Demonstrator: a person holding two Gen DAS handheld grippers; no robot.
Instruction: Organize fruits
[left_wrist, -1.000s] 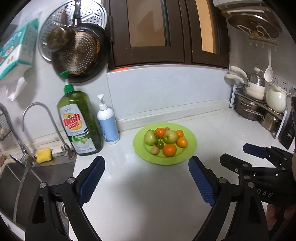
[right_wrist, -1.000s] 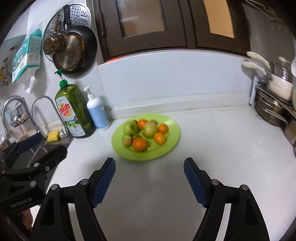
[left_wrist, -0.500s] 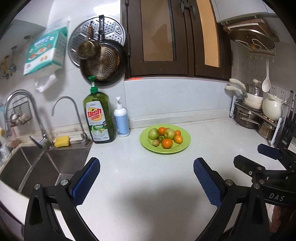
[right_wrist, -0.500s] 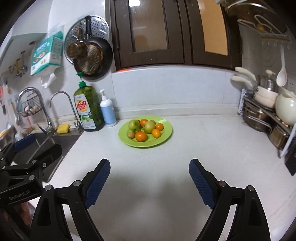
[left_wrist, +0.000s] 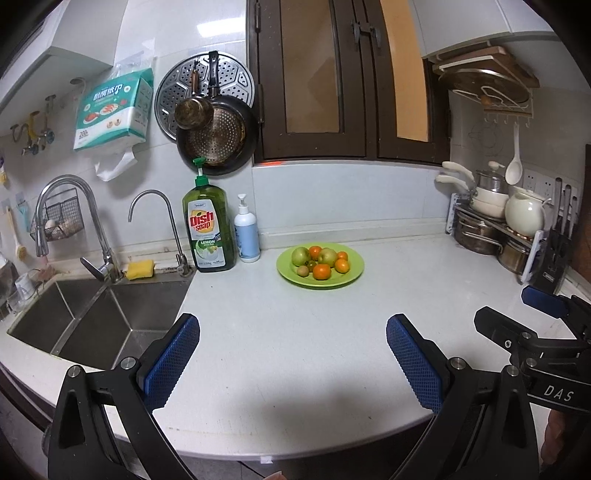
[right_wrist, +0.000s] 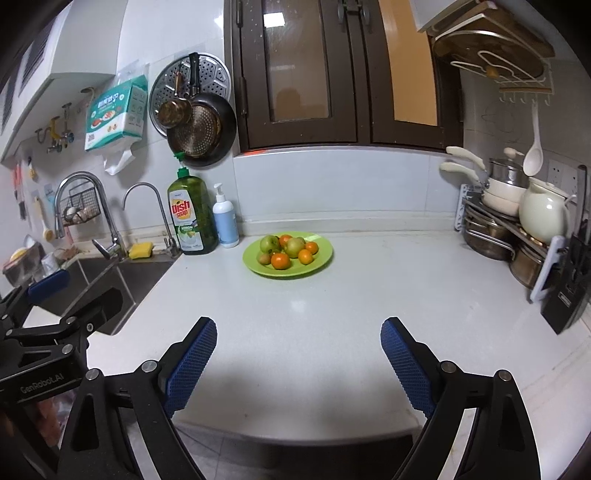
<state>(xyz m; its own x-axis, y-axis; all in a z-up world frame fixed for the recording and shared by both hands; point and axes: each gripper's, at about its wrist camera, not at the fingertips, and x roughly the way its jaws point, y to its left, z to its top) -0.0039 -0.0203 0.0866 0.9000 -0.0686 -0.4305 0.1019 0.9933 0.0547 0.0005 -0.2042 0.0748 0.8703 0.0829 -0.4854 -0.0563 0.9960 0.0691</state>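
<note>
I hold both tongs over the worktop's front edge: the left gripper (left_wrist: 291, 354) is spread wide and empty, and the right gripper (right_wrist: 298, 354) is opening, nothing between its jaws. The fruits (left_wrist: 320, 261) sit piled on the green plate (left_wrist: 352, 278) near the worktop's back edge, beside the dish soap bottle (left_wrist: 209, 229). Judging by this, the organizing looks finished; next I would only check.
</note>
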